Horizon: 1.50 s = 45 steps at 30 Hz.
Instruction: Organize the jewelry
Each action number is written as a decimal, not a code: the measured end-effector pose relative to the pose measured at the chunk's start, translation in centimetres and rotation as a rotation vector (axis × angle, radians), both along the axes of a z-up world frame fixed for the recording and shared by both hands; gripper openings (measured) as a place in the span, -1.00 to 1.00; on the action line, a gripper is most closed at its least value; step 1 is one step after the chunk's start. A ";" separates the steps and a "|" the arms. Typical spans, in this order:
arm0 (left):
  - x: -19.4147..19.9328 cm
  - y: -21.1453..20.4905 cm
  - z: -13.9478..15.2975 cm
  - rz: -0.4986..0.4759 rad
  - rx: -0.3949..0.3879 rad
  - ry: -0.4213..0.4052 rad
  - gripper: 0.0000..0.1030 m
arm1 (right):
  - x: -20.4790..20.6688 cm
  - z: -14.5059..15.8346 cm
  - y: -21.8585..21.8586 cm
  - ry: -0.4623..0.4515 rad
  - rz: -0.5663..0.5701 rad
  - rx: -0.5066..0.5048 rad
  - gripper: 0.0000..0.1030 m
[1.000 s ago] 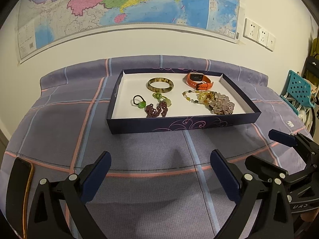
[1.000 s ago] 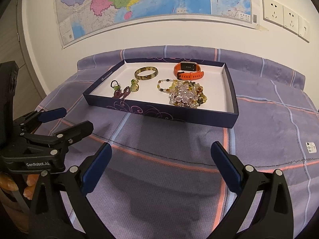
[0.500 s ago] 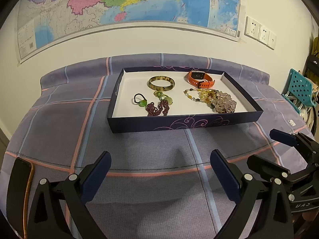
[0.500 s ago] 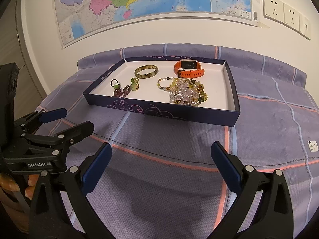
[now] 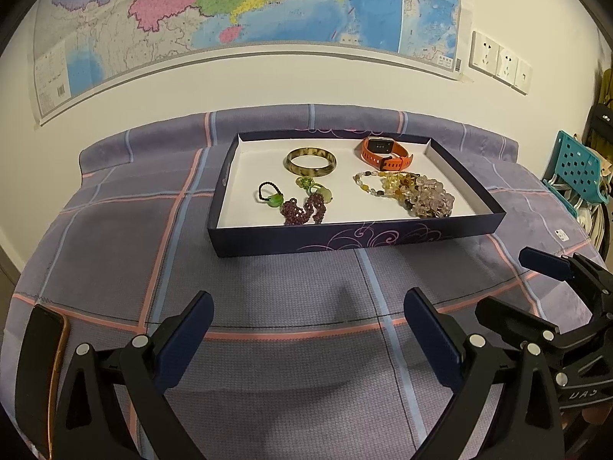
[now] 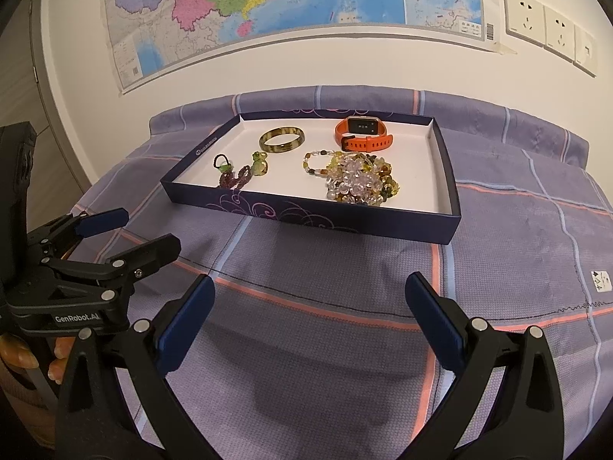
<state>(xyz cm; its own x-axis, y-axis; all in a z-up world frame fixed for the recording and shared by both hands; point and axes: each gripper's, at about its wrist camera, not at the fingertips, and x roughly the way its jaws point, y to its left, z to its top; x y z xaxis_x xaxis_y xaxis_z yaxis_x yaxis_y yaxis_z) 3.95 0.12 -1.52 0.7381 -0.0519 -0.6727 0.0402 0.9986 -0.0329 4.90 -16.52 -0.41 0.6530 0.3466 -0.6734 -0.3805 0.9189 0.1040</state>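
- Straight ahead of both sets of fingers, the shallow navy box sits on the table, its long side running across the view, near wall facing us.
- Inside it: a mottled bangle and an orange watch at the back, a dark red bead strand with green pieces front-left, and a heap of pale and amber bead bracelets front-right.
- Left gripper hovers low over the cloth, fingers spread wide, nothing between them; the red strand lies just left of its centre line, beyond the near wall.
- Right gripper is likewise wide apart and empty, and from its angle the bead heap sits almost dead ahead.
- My read: the right one is better placed for the heap and watch, the left for the strand and bangle; either must clear the box wall and come down from above.
- Surface is a purple checked cloth, soft-looking, with a dark phone at its left edge.
- Behind, a map on a white wall, sockets to the right, and a teal perforated rack off the table's right end.
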 end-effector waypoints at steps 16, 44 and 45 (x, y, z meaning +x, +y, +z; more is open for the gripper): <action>-0.2 -0.1 0.2 -0.001 0.009 -0.006 0.87 | -0.2 0.2 -0.2 -0.005 -0.004 0.006 0.91; -0.6 -0.3 0.2 0.000 0.018 -0.014 0.87 | -0.4 0.1 -0.3 -0.007 -0.003 0.010 0.91; -0.6 -0.3 0.2 0.000 0.018 -0.015 0.87 | -0.4 0.1 -0.3 -0.007 -0.003 0.010 0.91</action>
<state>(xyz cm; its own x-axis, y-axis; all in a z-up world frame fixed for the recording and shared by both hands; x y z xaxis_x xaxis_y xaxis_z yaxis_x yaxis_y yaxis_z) 3.32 -0.19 -1.32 0.7478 -0.0395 -0.6628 0.0404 0.9991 -0.0140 4.54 -16.83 -0.27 0.6590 0.3515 -0.6649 -0.3786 0.9189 0.1106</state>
